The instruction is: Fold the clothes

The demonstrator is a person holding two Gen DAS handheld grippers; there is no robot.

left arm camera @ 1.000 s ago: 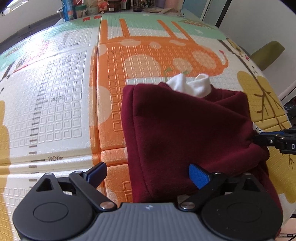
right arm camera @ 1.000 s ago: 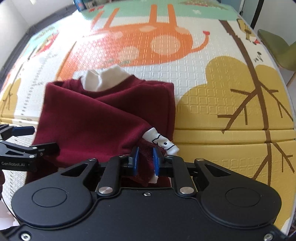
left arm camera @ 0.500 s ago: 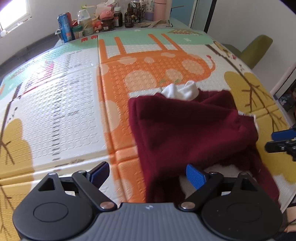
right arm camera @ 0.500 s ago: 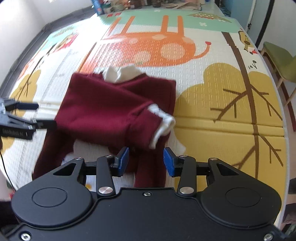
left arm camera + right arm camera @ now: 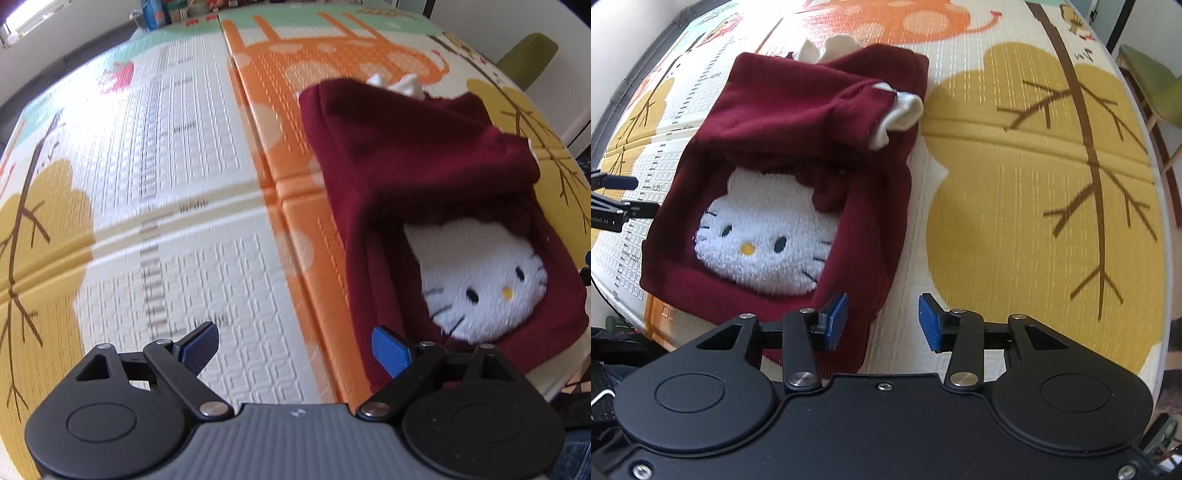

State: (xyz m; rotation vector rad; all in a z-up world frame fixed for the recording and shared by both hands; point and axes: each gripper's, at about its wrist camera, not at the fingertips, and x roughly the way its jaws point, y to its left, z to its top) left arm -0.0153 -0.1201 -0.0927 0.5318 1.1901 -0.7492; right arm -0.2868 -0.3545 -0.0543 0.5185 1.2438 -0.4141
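A dark red sweater (image 5: pixel 812 122) is lying partly folded on a colourful foam play mat (image 5: pixel 1015 192), with both sleeves crossed over the chest and a white cuff (image 5: pixel 901 114) sticking out at its right edge. A fluffy white cat face (image 5: pixel 764 236) on the sweater's front is showing below the folded sleeves, and a white collar (image 5: pixel 399 83) is peeking out at the far end. The right gripper (image 5: pixel 882 321) is hovering over the sweater's near right corner; its jaws have just been opening and are standing apart with nothing between them, the left blue pad over the red fabric and the right one over bare mat. The left gripper (image 5: pixel 295 347) is hanging wide open and empty just left of the sweater, its right pad at the garment's near left edge. A green chair (image 5: pixel 1152 85) is standing beyond the mat's right side, and cans and bottles (image 5: pixel 162 11) are sitting along the far edge.
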